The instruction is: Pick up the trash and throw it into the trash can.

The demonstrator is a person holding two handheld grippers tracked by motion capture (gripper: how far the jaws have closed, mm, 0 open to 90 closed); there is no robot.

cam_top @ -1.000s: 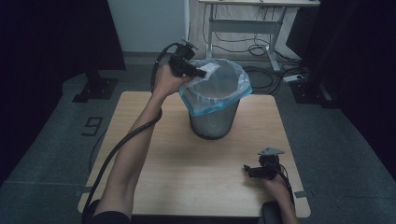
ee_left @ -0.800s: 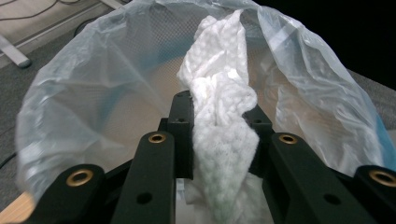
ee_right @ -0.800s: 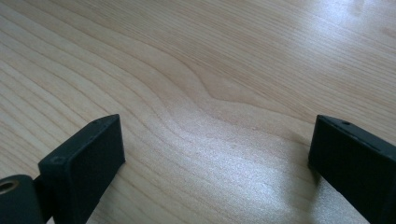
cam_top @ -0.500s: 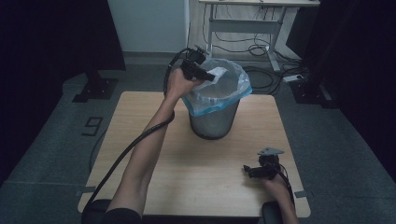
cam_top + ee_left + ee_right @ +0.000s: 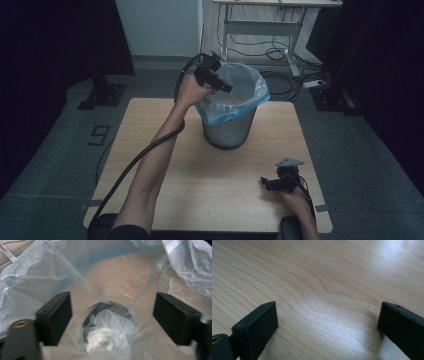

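at the near right of the wooden table (image 5: 165, 190), the right gripper (image 5: 272, 183) lies low over the bare top in the person's right hand (image 5: 295, 196), pointing left. in the right gripper view its two black jaws stand wide apart with nothing but wood grain (image 5: 322, 290) between them.

further in, a little right of the table's middle and toward its far edge, stands a grey mesh waste bin (image 5: 228, 131). a pale blue plastic liner (image 5: 250, 102) is folded over its rim and hangs crumpled down the outside.

the person's left forearm (image 5: 155, 160) reaches from the near left edge across the table to the bin's far left rim, with a black cable (image 5: 125, 172) trailing along it. the left hand (image 5: 190, 91) holds the left gripper (image 5: 222, 86) above the bin's mouth, aimed into it. in the left gripper view its jaws are spread wide and hold nothing; between them the liner (image 5: 105, 272) drops away, the mesh showing through it, and at the bottom lies a crumpled white wad (image 5: 101, 341), apart from the jaws.
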